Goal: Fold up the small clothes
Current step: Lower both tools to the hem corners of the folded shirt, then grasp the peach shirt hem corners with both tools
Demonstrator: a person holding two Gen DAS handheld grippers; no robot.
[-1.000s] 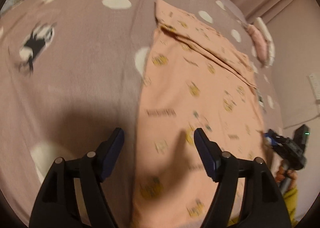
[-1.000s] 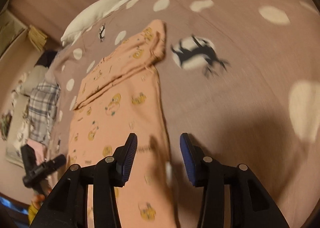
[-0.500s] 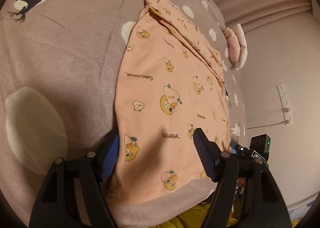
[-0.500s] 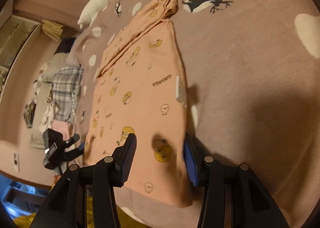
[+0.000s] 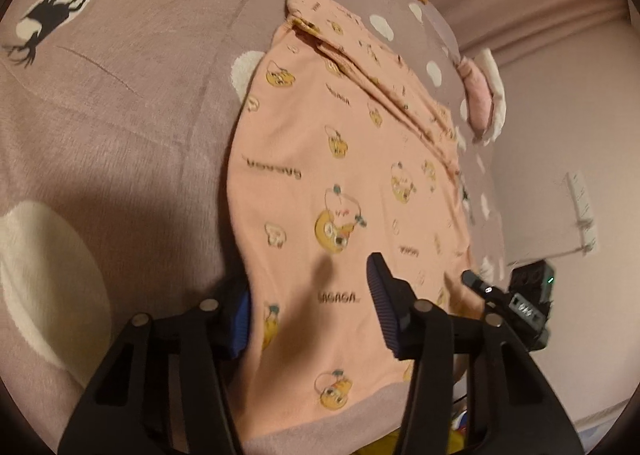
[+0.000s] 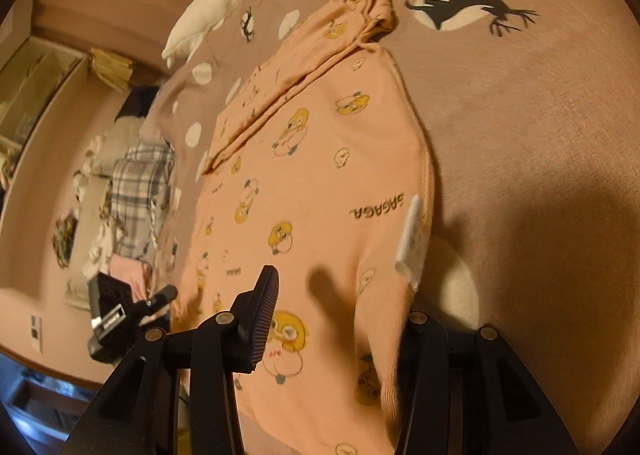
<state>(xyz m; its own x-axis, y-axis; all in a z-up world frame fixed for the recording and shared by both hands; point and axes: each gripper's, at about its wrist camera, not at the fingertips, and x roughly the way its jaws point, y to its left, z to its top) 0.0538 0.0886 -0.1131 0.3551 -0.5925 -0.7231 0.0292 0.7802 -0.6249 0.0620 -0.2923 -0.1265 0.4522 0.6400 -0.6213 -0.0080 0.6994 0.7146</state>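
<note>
Peach printed shirt (image 5: pixel 344 183) flat on bedspread (image 5: pixel 120 115).
Left gripper (image 5: pixel 310 309) and right gripper (image 6: pixel 340 319) both spread, each straddling a hem corner.

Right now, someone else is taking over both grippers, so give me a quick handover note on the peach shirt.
Left gripper: open, straddling the shirt's left edge near the hem, one finger under the fabric, nothing clamped.
Right gripper: open, straddling the right edge near the hem, by the white label.
Peach shirt: lying lengthwise on the deer-print blanket, hem toward you, sleeves already folded across the far end.
Done: sleeves in.
Left: probably close both grippers on the hem corners, carry the hem up toward the collar, smooth flat.
</note>
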